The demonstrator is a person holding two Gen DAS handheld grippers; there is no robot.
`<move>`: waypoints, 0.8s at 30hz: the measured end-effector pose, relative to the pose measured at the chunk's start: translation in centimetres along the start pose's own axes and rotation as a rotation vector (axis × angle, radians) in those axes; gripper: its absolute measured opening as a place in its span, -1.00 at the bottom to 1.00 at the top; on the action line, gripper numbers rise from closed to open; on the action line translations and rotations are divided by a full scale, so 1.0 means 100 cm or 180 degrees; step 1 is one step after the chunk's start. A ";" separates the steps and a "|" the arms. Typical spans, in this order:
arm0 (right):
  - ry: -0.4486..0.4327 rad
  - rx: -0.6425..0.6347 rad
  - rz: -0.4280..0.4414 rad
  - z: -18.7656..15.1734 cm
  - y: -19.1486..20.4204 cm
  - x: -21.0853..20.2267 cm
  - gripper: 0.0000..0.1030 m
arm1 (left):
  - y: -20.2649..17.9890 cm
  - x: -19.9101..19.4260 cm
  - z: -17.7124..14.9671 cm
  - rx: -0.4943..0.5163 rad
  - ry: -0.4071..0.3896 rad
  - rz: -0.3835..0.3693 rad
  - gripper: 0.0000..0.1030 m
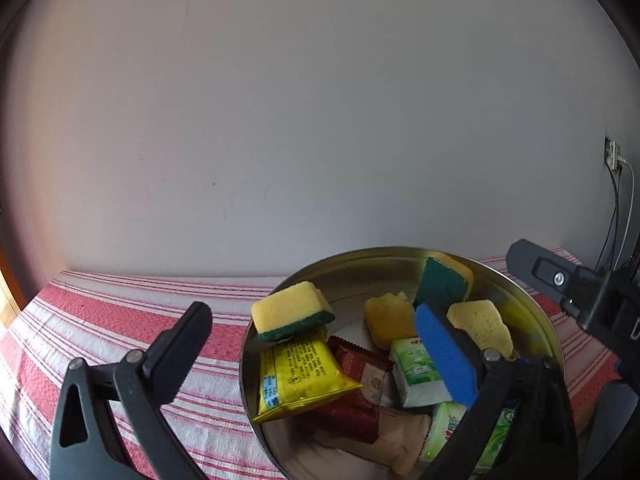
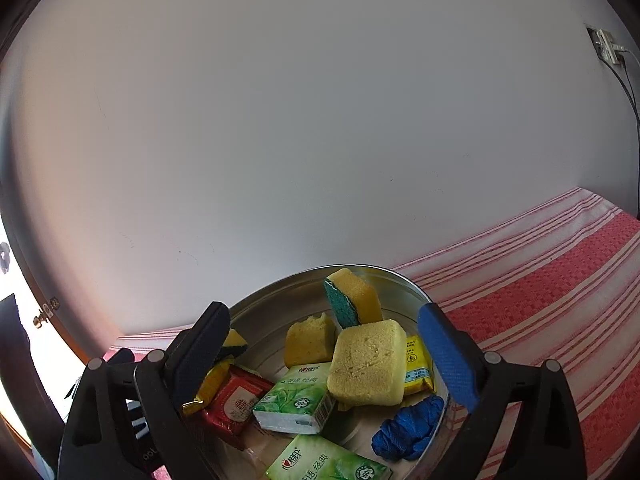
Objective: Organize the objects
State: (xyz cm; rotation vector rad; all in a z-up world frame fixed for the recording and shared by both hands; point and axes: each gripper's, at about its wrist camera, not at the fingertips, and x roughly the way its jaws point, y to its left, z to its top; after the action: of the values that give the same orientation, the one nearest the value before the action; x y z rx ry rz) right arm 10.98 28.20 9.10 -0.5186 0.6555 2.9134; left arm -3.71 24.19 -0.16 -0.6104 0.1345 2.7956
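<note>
A round metal basin (image 1: 536, 312) (image 2: 404, 284) stands on a red-and-white striped cloth (image 1: 132, 308) (image 2: 540, 280). It holds yellow-and-green sponges (image 1: 294, 310) (image 2: 354, 298), plain yellow sponge pieces (image 1: 390, 320) (image 2: 368, 362), green tissue packs (image 1: 416, 372) (image 2: 296, 398), a yellow packet (image 1: 298, 376), a red packet (image 2: 236, 400) and a blue rope bundle (image 2: 410, 428). My left gripper (image 1: 320, 356) is open and empty over the basin's left rim. My right gripper (image 2: 324, 360) is open and empty above the basin's contents; part of it shows in the left wrist view (image 1: 560, 280).
A plain white wall (image 1: 320, 120) rises right behind the table. A wall socket with cables (image 1: 614, 156) (image 2: 606, 46) is at the right. A door hinge and bright opening (image 2: 44, 312) are at the far left.
</note>
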 end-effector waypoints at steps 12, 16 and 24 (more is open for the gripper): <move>-0.0611 -0.0420 -0.0773 -0.013 0.016 -0.014 0.90 | 0.024 -0.021 -0.017 -0.0149 -0.0065 0.0101 0.99; -0.0818 -0.0552 -0.0878 -0.022 0.021 -0.016 0.92 | 0.023 -0.027 -0.020 -0.0118 -0.0125 0.0106 0.99; -0.0776 -0.0544 -0.0770 -0.031 0.023 -0.022 0.94 | 0.022 -0.038 -0.027 -0.0012 -0.0295 0.0166 0.99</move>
State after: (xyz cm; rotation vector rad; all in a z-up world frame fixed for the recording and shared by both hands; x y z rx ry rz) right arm 13.53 24.69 8.19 -0.2318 0.2913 2.7518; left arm 0.01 20.75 -0.93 -0.4838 0.1282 2.8690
